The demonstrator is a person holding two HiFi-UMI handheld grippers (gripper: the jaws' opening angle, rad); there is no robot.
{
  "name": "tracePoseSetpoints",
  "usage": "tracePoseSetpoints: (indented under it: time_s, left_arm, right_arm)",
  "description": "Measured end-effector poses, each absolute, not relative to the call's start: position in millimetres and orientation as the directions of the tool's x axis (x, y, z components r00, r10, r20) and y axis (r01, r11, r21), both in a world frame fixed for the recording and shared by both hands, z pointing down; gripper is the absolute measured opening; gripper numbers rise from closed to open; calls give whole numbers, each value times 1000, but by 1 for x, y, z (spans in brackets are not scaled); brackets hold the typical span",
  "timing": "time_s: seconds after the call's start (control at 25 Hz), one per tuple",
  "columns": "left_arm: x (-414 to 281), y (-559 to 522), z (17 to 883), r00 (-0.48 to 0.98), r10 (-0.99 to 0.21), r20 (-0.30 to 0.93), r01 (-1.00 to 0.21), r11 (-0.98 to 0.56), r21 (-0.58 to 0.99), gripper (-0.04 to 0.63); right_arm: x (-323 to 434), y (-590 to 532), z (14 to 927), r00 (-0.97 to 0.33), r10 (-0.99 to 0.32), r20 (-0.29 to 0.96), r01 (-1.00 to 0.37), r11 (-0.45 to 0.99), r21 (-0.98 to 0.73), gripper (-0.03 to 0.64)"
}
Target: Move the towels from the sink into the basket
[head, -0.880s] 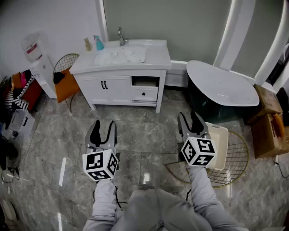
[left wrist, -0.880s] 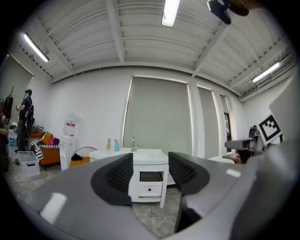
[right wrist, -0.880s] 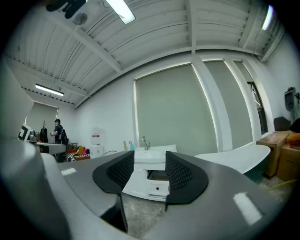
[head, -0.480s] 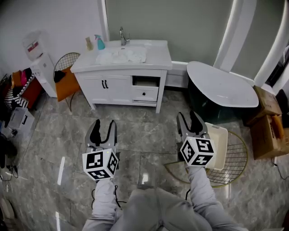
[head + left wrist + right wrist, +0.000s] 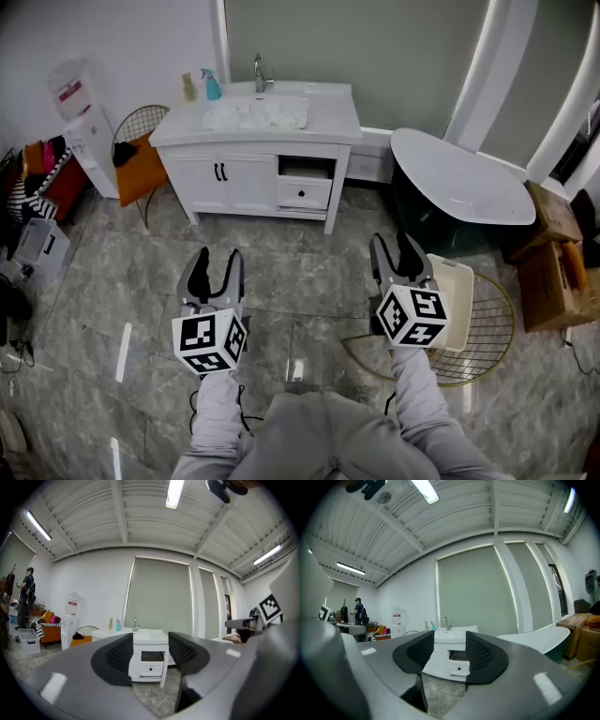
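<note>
Both tools are held level low in the head view, side by side over the grey marble floor [image 5: 281, 272]. The left gripper [image 5: 215, 275] sits at lower left and the right gripper [image 5: 397, 263] at lower right. Each has its jaws spread with nothing between the ribbed pads. In both gripper views only the distant white vanity [image 5: 253, 178] shows through the gap.

The towels [image 5: 255, 113] lie as a crumpled white heap in the sink [image 5: 323, 105] on top of that vanity, at the upper middle of the frame. They are well apart from both grippers, above them in the frame and nearer the left one's line. A faucet [image 5: 258, 72] rises behind the heap. A teal spray bottle [image 5: 213, 86] and a brown bottle [image 5: 188, 88] stand at the counter's left end.

The basket [image 5: 456, 300], a cream rectangular bin, sits just right of the right gripper, partly behind its marker cube [image 5: 412, 315], on a round gold wire rack [image 5: 489, 328].

Little writing can be made out. The cubes carry black-and-white square markers. The water dispenser [image 5: 84, 122] at upper left has a red label too small to read, and any print on the bottles is too small to tell.
</note>
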State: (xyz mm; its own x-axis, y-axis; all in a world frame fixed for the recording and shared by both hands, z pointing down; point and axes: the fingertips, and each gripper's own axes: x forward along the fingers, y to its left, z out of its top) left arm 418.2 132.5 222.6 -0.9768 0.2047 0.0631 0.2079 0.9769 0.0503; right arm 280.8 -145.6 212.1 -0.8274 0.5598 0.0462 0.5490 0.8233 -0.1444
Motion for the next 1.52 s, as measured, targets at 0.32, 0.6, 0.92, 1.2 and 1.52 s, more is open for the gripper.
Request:
tracePoseSetpoints:
  time_s: [0.32,0.6,0.92,1.2,1.52]
  left_arm:
    - [430,174,232,-980,186,69,189,981,46,256]
    - [411,211,235,-977,197,85,201,979,37,256]
    - [333,254,249,-967,242,82,245,969,28,256]
    - [230,289,243,-953,294,70,296,955,15,256]
    - [142,321,243,-942,328,76,329,944,1,256]
  right_arm:
    - [298,-114,215,-845,533,35,525,841,-131,209]
    - [278,-80,227,-842,536,62,524,840,-140,209]
    - [185,-30,247,-812,580,56,567,809,-155,209]
    - [71,20,247,-765,641,53,629,763,-147,209]
    - [-20,70,250,-714,698,55,688,713,-135,209]
